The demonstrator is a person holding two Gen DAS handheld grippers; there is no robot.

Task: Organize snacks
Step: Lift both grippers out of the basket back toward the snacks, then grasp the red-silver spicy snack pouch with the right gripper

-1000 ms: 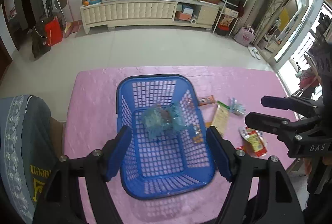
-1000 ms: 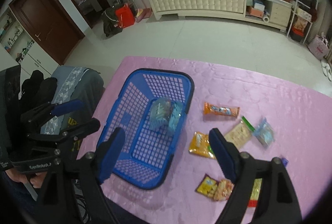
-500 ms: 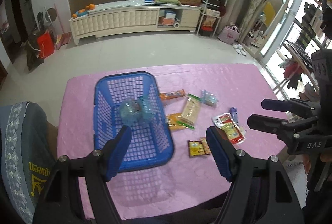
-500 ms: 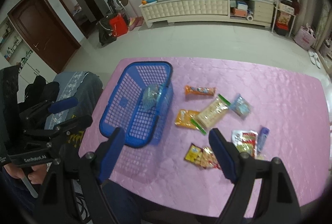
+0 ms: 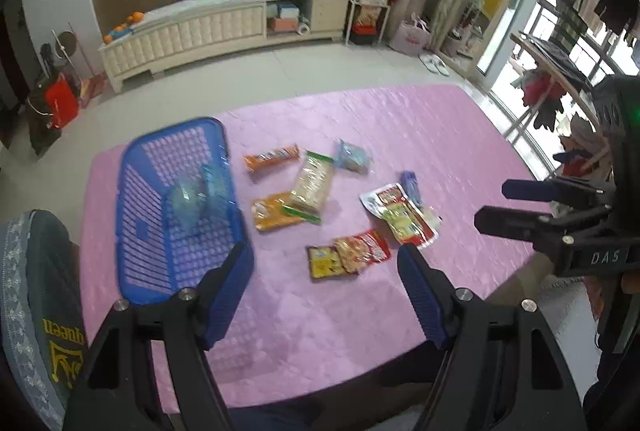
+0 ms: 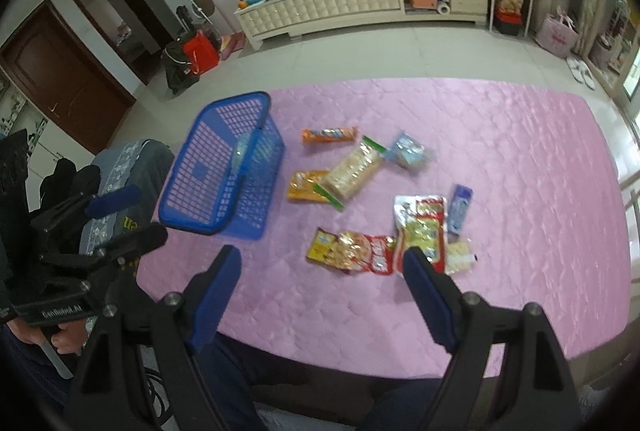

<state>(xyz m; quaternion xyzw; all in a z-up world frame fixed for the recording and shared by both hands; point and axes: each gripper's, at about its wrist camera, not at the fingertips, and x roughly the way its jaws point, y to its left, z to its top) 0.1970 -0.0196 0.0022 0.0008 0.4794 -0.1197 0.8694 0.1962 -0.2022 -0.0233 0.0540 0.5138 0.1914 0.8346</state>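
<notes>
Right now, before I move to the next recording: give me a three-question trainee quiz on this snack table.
1. True or false: the blue basket already holds a clear bluish packet.
2. Which snack lies closest to the basket's far end? A) orange bar packet B) small blue packet C) red-and-yellow pouch
3. Fill in: both the left gripper and the right gripper are ____ and hold nothing.

Key: 1 true; 2 A; 3 open.
</notes>
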